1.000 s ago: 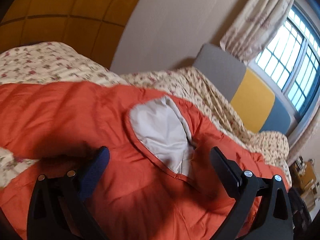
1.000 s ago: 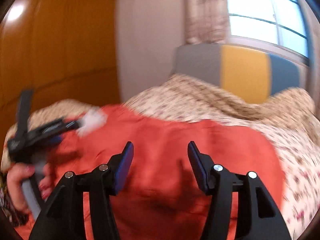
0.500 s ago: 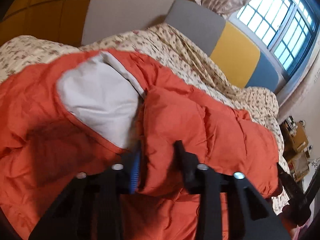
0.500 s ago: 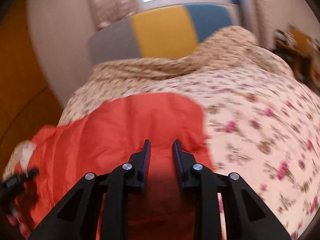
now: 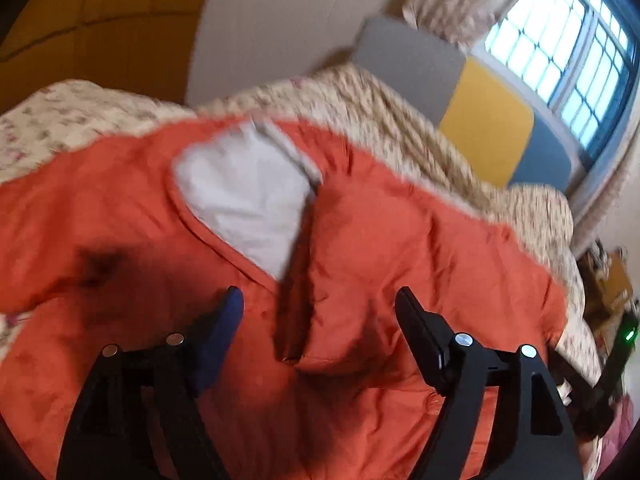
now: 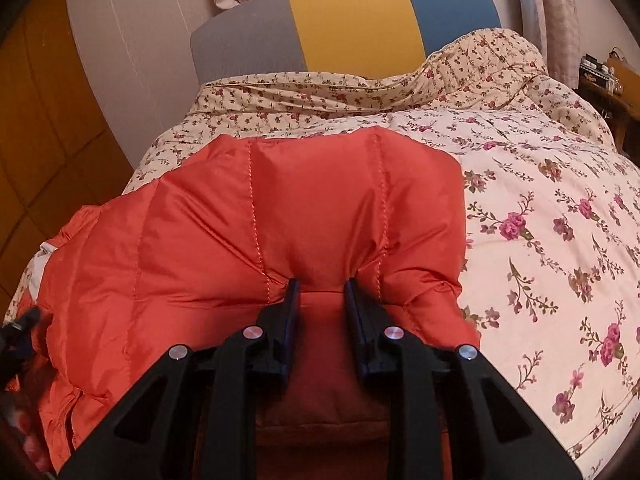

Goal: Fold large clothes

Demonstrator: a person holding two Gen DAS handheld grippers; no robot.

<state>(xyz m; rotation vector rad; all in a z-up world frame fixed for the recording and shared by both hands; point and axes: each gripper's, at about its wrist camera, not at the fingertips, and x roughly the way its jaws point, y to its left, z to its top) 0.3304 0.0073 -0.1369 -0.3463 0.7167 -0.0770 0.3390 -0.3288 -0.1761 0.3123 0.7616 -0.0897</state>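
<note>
An orange quilted jacket point(image 5: 420, 248) with pale grey lining point(image 5: 248, 192) lies spread on a bed. In the left wrist view, which is blurred, my left gripper point(image 5: 320, 300) hangs over the jacket near the lining with its jaws opening; a raised fold of orange fabric stands between them, and the pads do not press it. In the right wrist view the same orange jacket point(image 6: 280, 208) fills the middle. There my right gripper point(image 6: 318, 286) is shut on a bunched fold of it, the fabric puckering around both pads.
A floral bedspread point(image 6: 540, 220) covers the bed to the right of the jacket. A grey, yellow and blue headboard point(image 6: 352, 20) stands at the far end under a curtained window point(image 5: 560, 40). Orange wall panels point(image 6: 36, 120) run along the left. A cluttered side table point(image 6: 604, 76) sits far right.
My left gripper shut on a jacket fold half a second ago and has now spread wide off it. My right gripper went from open above the jacket to clamped on a fold and stays so.
</note>
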